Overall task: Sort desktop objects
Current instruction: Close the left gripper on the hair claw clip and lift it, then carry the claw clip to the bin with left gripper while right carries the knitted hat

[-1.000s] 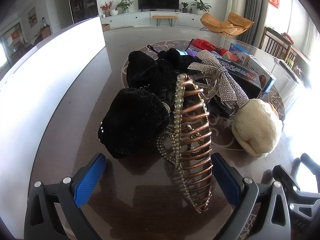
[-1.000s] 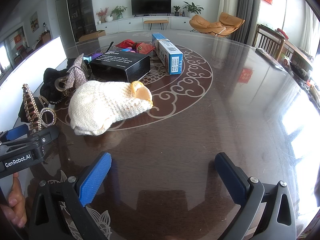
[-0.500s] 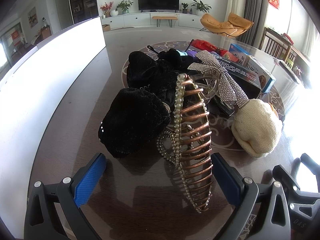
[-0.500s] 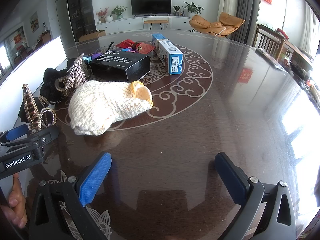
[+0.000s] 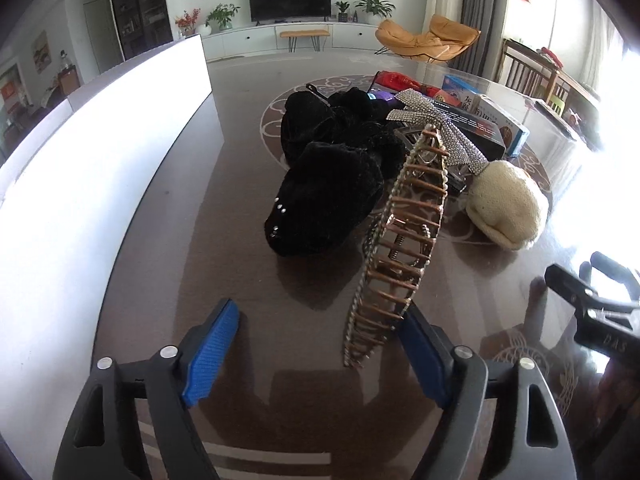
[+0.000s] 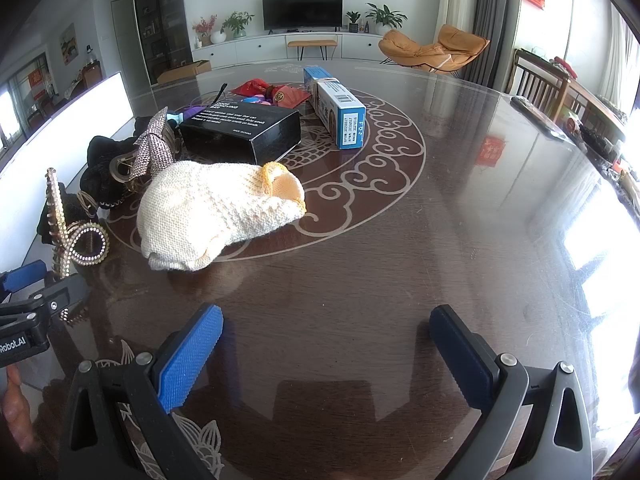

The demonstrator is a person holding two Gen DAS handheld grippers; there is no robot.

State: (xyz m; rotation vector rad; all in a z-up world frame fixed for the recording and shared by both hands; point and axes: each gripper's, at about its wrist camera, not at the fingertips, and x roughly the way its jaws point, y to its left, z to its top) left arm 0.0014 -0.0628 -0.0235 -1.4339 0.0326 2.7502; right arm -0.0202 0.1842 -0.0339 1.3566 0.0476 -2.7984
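**Left gripper at hair clip, right idle**

Left gripper (image 5: 316,350) jaws have just been closing; copper beaded hair clip (image 5: 396,248) stands between them against the right pad, left pad clear, not clamped. Right gripper (image 6: 326,354) spread, empty, over table (image 6: 400,264). Cream knit hat (image 6: 216,212) lies nearby.

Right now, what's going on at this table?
A person with two handheld grippers is sorting a clutter pile. The left gripper has just been closing around the pearl-edged hair claw; its right pad is at the claw, the left pad clear. The right gripper hangs open over bare table, near the cream knitted hat.
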